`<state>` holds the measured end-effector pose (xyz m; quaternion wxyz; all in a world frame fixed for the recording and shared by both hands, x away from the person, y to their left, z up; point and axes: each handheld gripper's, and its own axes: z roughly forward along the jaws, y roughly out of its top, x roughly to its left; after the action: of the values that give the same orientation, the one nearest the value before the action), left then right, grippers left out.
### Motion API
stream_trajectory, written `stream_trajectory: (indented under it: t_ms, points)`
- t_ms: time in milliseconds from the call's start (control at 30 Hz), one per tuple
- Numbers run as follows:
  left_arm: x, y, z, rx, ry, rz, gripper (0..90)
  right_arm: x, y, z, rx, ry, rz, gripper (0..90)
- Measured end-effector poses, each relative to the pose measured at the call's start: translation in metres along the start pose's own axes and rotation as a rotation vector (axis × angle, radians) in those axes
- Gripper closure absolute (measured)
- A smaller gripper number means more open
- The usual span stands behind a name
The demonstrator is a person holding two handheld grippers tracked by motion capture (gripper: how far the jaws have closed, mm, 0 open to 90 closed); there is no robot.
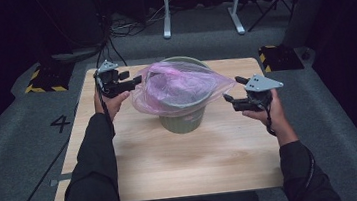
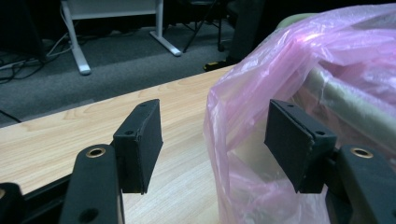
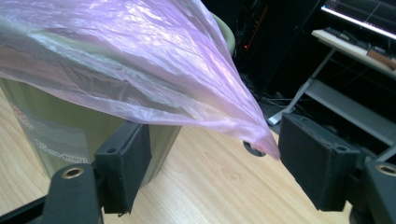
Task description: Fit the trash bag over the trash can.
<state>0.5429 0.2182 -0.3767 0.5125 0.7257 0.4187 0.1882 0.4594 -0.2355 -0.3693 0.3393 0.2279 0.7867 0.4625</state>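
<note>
An olive-green bin point(image 1: 183, 121) stands mid-table with a thin pink plastic bag point(image 1: 177, 85) draped loosely over its mouth. My left gripper point(image 1: 136, 79) is at the bag's left edge, open. In the left gripper view the bag point(image 2: 280, 70) hangs between the jaws, close to the right pad point(image 2: 292, 144), with the bin's rim point(image 2: 345, 102) behind it; the left gripper point(image 2: 219, 140) does not pinch the film. My right gripper point(image 1: 233, 88) is at the bag's right corner, open. In the right gripper view the bag's pointed tip point(image 3: 268, 147) touches the right pad point(image 3: 313, 158), and the bin point(image 3: 56, 126) is behind the left pad.
The light wooden table point(image 1: 173, 166) sits on grey carpet marked with a "4" point(image 1: 61, 124). Yellow-and-black striped blocks point(image 1: 43, 80) point(image 1: 277, 57) flank its far corners. A white desk frame point(image 1: 202, 7) and cables lie beyond.
</note>
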Motion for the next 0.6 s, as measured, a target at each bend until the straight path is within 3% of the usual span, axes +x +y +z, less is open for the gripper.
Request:
stream_trajectory:
  t_ms: [67,200,233,367,433,500,600]
  points:
    - [-0.001,0.001,0.005,0.018,0.014,0.03,37.3,0.001,0.005,0.005,0.009,0.002,-0.018,24.6]
    - [0.0,0.002,0.014,0.037,-0.015,0.016,43.4,0.003,0.012,0.019,0.047,-0.005,-0.056,28.7]
    - [0.0,0.002,0.016,0.041,-0.025,0.015,46.5,0.004,0.012,0.022,0.055,0.0,-0.065,34.1]
    - [-0.003,0.0,0.025,0.066,-0.058,0.039,61.3,0.009,0.01,0.03,0.067,0.037,-0.089,71.9]
    - [-0.004,-0.001,0.027,0.061,-0.066,0.043,72.5,0.012,0.007,0.033,0.062,0.065,-0.092,83.7]
    - [-0.005,-0.002,0.029,0.052,-0.092,0.042,82.4,0.013,0.003,0.034,0.057,0.09,-0.081,89.5]
    - [-0.007,-0.004,0.031,0.053,-0.114,0.054,89.6,0.016,-0.001,0.036,0.056,0.112,-0.08,90.0]
